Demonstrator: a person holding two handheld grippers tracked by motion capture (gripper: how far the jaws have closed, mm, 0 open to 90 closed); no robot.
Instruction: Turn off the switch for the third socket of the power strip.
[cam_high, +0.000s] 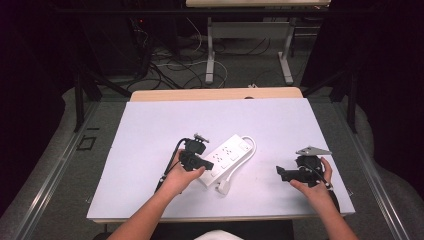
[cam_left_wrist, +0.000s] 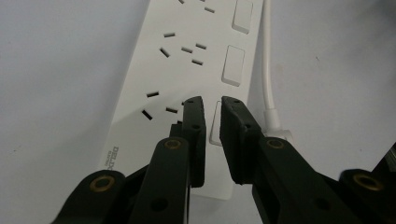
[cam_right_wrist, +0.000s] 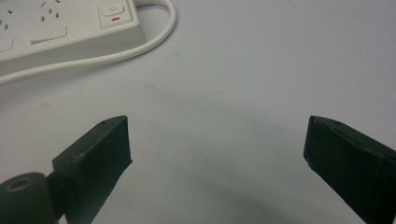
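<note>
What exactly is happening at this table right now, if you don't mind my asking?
A person sits at a white table with a two-jaw gripper in each hand. The left gripper is poised over the near end of a white power strip, its jaws nearly closed with a narrow gap above one of the rocker switches, gripping nothing. The right gripper rests off to the side with jaws wide open over bare table. The strip's cord loops beside it, unplugged.

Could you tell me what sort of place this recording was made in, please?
Probably a lab recording bench: a white-covered table ringed by dark curtains, loose cables on the floor behind it, and a power strip laid out as a test item.
</note>
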